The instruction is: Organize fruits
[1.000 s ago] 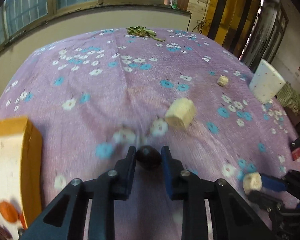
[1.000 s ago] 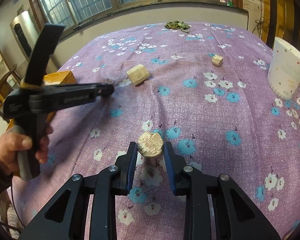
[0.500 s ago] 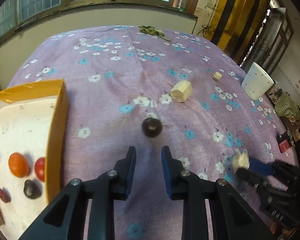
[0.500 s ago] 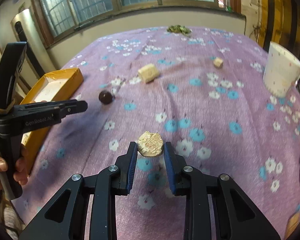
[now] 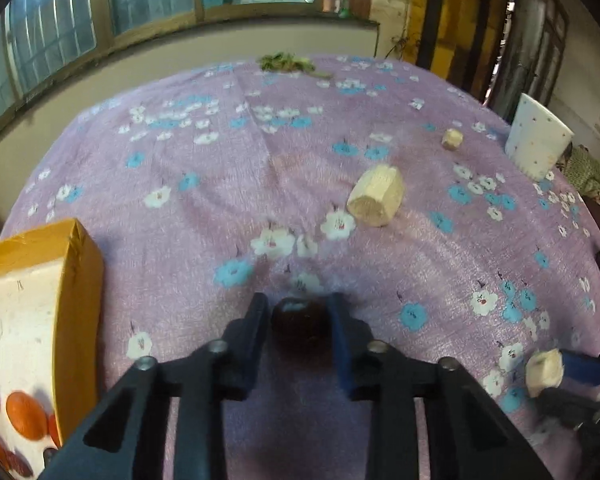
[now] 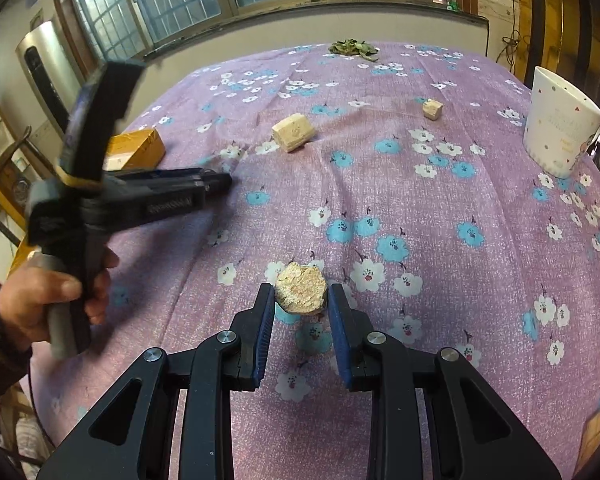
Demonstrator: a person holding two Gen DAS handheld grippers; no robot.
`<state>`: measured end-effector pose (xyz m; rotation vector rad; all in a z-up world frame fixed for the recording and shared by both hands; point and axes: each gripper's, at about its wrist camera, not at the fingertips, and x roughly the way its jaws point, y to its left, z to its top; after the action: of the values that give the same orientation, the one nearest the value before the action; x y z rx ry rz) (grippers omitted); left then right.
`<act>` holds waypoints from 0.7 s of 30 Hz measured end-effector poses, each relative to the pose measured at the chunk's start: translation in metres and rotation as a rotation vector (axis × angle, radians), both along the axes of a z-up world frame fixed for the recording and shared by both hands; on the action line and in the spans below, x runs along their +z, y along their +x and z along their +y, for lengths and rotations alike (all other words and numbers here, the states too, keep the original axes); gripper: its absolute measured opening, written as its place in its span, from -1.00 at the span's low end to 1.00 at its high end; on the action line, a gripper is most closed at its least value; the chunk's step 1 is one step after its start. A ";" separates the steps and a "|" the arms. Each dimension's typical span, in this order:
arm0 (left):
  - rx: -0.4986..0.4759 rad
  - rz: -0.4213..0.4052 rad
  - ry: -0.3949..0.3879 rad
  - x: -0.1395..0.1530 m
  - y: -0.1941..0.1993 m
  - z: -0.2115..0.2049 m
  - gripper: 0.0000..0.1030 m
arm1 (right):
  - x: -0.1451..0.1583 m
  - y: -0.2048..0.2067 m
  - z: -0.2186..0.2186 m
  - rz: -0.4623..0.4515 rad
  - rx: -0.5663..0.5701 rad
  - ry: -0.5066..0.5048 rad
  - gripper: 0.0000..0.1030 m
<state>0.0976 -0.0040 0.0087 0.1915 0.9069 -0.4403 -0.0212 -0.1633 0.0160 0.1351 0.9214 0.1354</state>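
Your left claw (image 5: 299, 322) has just closed on the dark round fruit (image 5: 300, 326), low over the purple bench (image 5: 220, 184); right claw (image 6: 300, 308) is clamped on a pale chunk (image 6: 301, 294), held clear. Step: pick-up. Next, carry the dark fruit left into the yellow-rimmed tray (image 5: 80, 280) beside the oranges (image 5: 26, 416)
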 end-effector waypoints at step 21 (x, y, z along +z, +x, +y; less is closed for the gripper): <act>0.177 0.039 -0.196 0.050 -0.064 0.071 -0.46 | 0.021 -0.001 0.027 -0.067 0.039 -0.033 -0.49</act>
<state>0.0340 0.0668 0.0589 -0.0765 0.9047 -0.3667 -0.0222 -0.1366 0.0367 0.0820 0.8591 0.1599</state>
